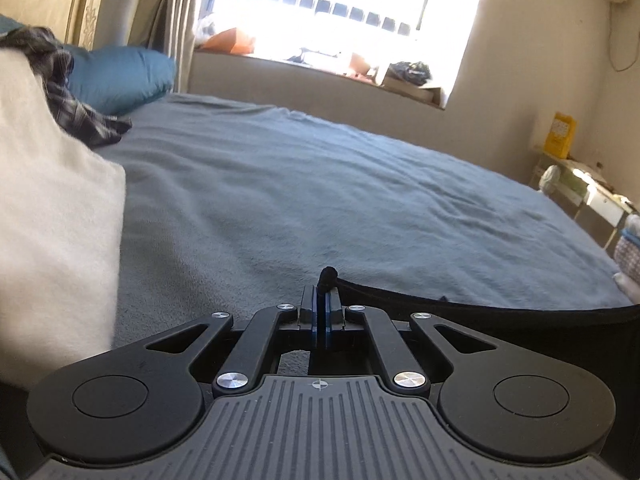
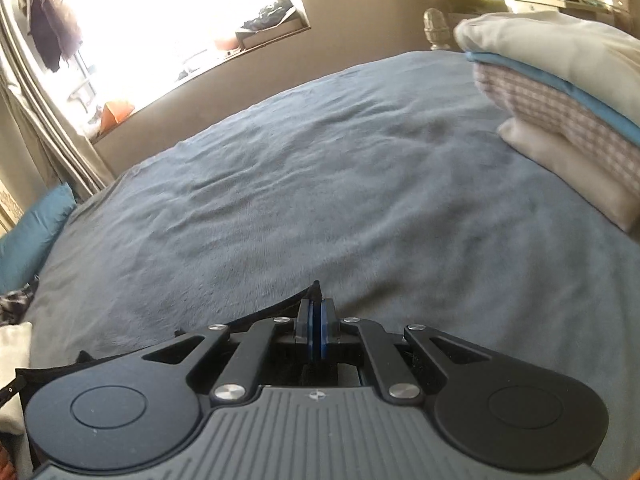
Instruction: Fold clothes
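Left tongs (image 1: 321,294) pinched tight on black garment (image 1: 500,312) edge | right tongs (image 2: 319,316) likewise | garment spans both above bed (image 1: 320,184) | keep the edge taut and level.

Tons of open room straight ahead of both grippers: the grey-blue blanket (image 1: 320,184) is bare across the whole middle of the bed, right out to the wall under the window (image 1: 340,4). On the left you've got a white cloth pile (image 1: 52,184) crowding close, with a plaid garment (image 1: 76,108) and a teal pillow (image 1: 120,76) behind it. The right side is blocked by a stack of folded clothes (image 2: 568,112) sitting on the blanket, with a cluttered side table (image 1: 588,192) past the bed edge.
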Motion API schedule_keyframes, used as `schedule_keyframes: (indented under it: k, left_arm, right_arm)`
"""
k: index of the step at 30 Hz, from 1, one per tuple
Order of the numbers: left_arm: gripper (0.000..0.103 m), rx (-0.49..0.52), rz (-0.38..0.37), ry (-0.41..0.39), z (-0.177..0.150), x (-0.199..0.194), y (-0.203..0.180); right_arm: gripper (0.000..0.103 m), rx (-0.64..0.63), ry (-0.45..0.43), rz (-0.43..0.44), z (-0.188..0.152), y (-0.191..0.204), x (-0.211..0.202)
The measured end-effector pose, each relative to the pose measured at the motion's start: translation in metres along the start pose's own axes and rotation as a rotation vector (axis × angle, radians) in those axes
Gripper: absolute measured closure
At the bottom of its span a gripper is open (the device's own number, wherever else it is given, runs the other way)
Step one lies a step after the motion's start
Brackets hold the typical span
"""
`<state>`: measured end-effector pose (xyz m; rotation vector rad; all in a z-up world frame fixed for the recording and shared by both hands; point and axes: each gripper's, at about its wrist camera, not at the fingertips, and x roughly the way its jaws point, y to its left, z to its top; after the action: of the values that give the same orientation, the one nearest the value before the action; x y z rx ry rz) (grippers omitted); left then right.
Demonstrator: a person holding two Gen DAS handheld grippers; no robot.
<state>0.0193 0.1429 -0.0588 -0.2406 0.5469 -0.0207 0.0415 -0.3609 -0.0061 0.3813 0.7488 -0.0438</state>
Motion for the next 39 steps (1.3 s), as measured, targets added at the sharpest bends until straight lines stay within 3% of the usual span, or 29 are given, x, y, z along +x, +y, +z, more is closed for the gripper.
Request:
schedule_keyframes:
  k: [39]
  left_arm:
    - [0.101,0.012,0.063,0.061,0.005,0.044,0.002]
  right_arm:
    - [0.101,0.069,0.057,0.037,0.014,-0.017,0.076]
